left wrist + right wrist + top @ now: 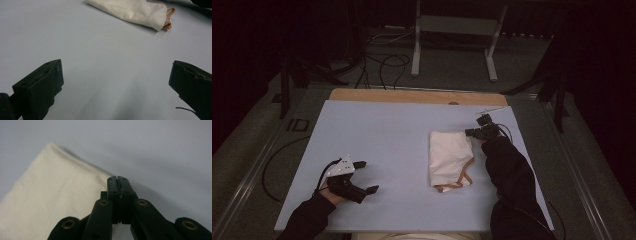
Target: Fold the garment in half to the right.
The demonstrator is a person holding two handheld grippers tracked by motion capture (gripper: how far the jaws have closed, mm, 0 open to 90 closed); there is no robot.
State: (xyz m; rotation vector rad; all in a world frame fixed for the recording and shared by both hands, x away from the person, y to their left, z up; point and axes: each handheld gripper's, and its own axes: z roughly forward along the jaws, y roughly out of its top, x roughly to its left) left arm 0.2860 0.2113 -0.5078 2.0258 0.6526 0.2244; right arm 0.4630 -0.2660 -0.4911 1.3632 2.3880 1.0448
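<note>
A folded white cloth (449,155) with tan trim at its near end lies flat on the pale blue mat (387,130), right of centre. My right gripper (473,133) is at the cloth's far right corner. In the right gripper view the right gripper (117,178) is shut, its tips on the cloth's (50,202) edge; I cannot tell whether fabric is pinched. My left gripper (368,176) rests near the mat's front left, open and empty. Its view shows the left gripper (116,77) with jaws wide apart over bare mat and the cloth (132,11) far ahead.
A strip of wooden tabletop (412,96) shows beyond the mat's far edge. Behind the table stand a grey metal frame (452,30) and loose cables (382,62) on the floor. Dark sleeves come in from the bottom edge.
</note>
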